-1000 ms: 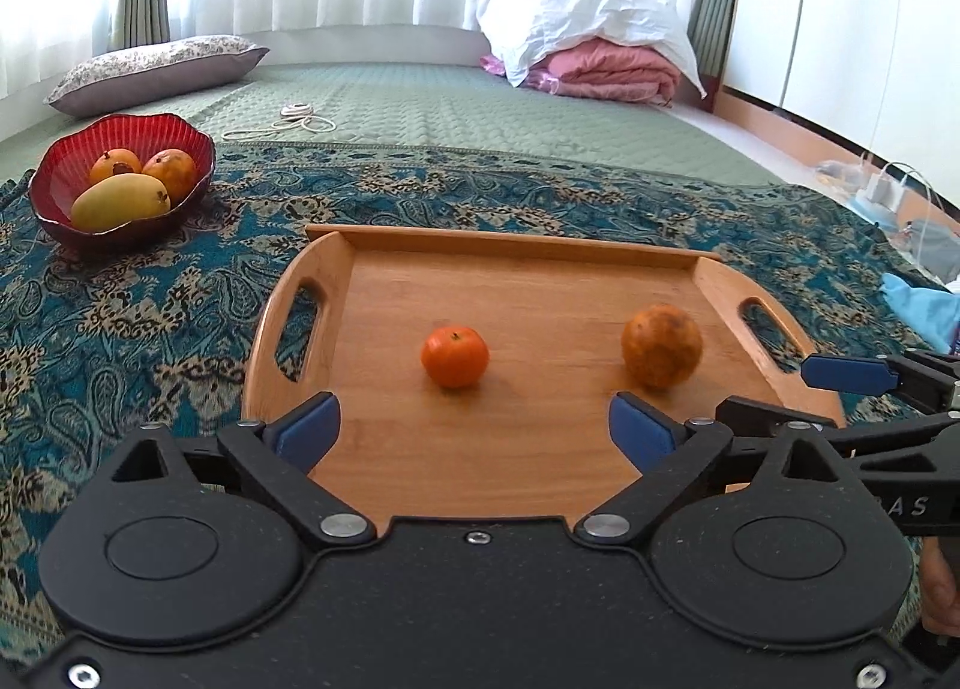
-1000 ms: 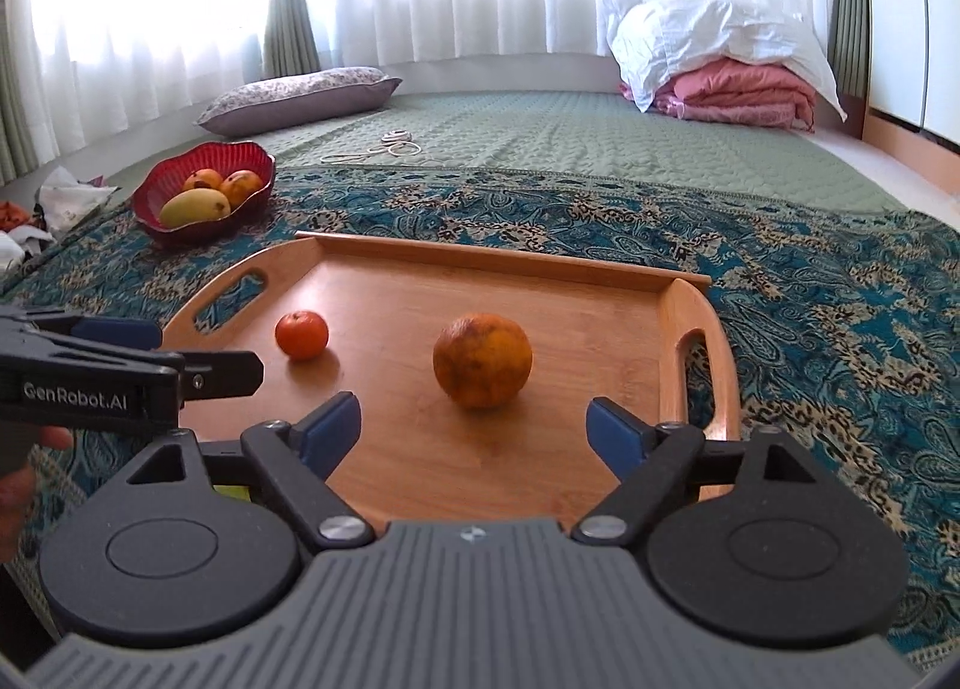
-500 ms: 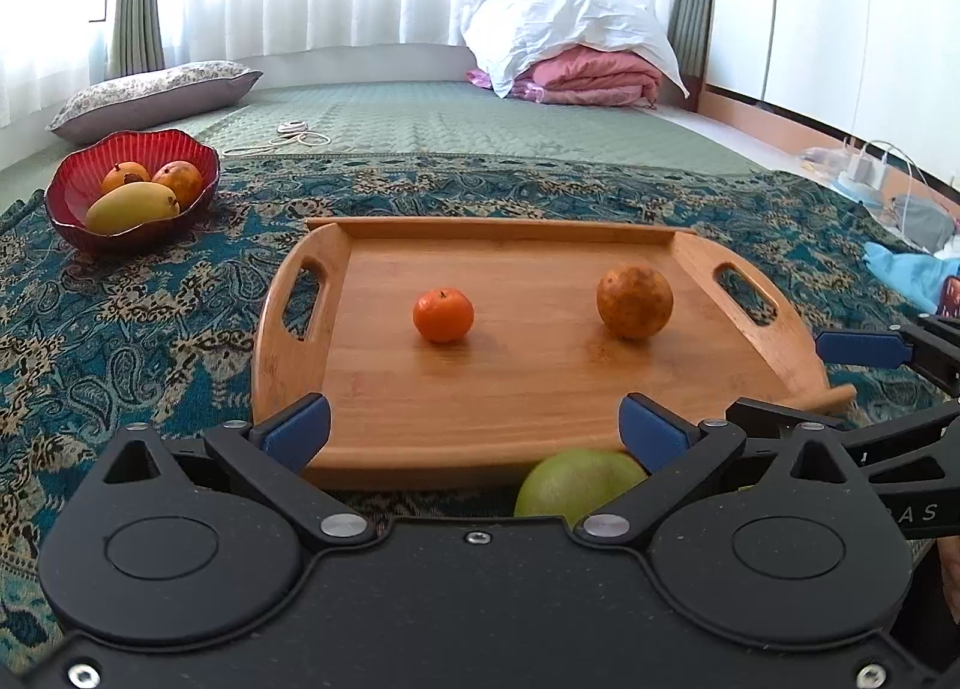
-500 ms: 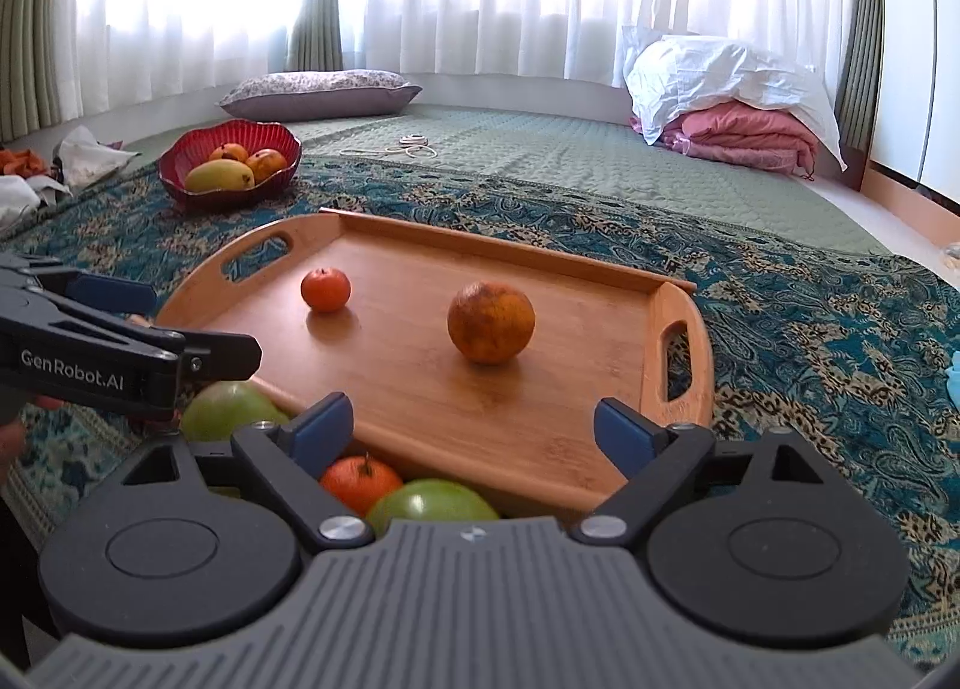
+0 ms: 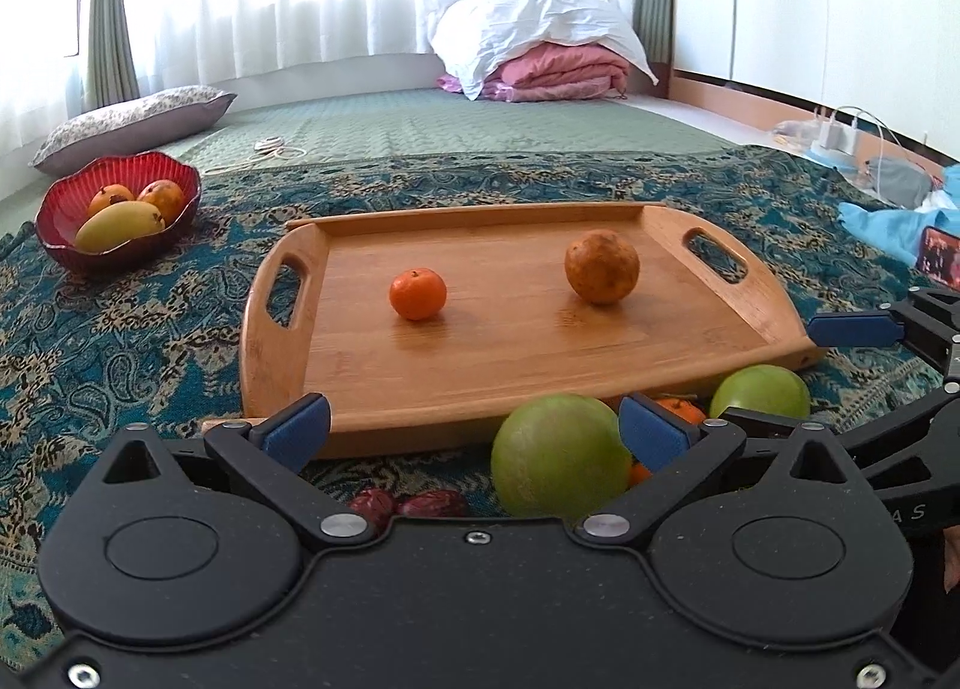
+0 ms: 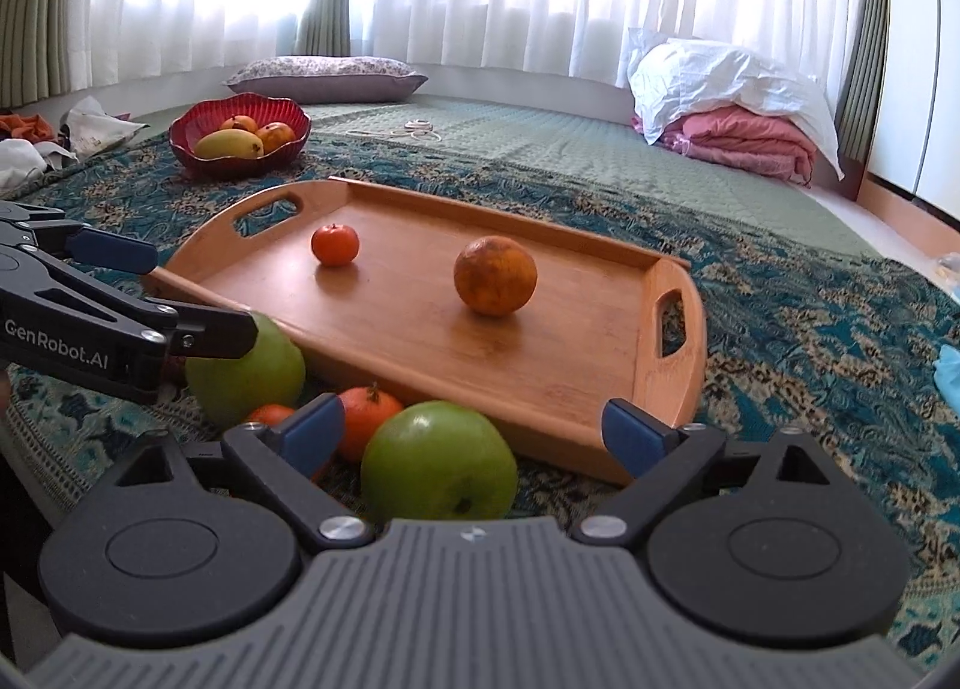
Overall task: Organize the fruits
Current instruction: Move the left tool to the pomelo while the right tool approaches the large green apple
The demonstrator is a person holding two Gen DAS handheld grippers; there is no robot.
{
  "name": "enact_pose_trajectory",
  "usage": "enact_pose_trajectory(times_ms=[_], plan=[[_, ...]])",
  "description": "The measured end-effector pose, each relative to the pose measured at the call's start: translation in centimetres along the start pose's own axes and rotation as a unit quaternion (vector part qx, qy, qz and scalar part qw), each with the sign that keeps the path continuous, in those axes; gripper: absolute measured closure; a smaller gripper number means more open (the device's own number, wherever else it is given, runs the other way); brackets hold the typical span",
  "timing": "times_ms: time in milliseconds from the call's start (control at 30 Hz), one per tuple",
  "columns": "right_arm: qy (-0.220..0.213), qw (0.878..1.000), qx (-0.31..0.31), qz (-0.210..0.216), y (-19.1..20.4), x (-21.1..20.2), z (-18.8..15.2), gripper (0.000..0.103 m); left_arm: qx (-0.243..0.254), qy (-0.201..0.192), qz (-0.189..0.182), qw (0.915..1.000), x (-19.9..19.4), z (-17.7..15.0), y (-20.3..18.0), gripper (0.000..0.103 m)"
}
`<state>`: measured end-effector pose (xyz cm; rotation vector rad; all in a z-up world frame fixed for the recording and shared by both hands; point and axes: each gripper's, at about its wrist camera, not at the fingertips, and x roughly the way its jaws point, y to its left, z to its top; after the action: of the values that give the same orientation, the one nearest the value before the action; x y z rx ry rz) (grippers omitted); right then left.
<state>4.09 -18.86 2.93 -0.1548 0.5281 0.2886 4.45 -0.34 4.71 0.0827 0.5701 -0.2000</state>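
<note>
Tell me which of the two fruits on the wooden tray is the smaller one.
The bright orange mandarin, toward the tray's left handle. The other, a dull brownish orange toward the right handle, is clearly bigger.

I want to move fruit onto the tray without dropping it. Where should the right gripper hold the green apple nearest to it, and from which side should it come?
Grip the green apple across its widest middle, from above. It lies tipped, stem dimple toward the camera, with the tray edge behind and a tangerine beside it. The right gripper is already open wide enough, I think.
</note>
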Motion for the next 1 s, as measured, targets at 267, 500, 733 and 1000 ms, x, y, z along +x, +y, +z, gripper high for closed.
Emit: enact_pose_trajectory(times_ms=[267, 500, 733, 1000], plan=[[0.018, 1.0, -0.01, 0.004, 0.6, 0.2, -1.1, 0.009, 0.018, 0.0, -0.006, 0.9998, 0.2, -0.7, -1.1, 0.0], [0.03, 0.999, -0.02, 0.013, 1.1, 0.3, -1.8, 0.016, 0.033, 0.0, -0.013, 0.9994, 0.2, -1.1, -1.9, 0.001], [0.038, 0.999, -0.02, 0.016, 1.1, 0.5, -2.1, 0.016, -0.003, 0.014, -0.035, 0.9993, 0.3, -1.1, -1.1, 0.01], [0.044, 0.999, -0.015, 0.023, 1.1, 0.7, -2.3, 0.022, -0.025, 0.029, -0.049, 0.998, 0.0, -1.0, -0.6, 0.044]])
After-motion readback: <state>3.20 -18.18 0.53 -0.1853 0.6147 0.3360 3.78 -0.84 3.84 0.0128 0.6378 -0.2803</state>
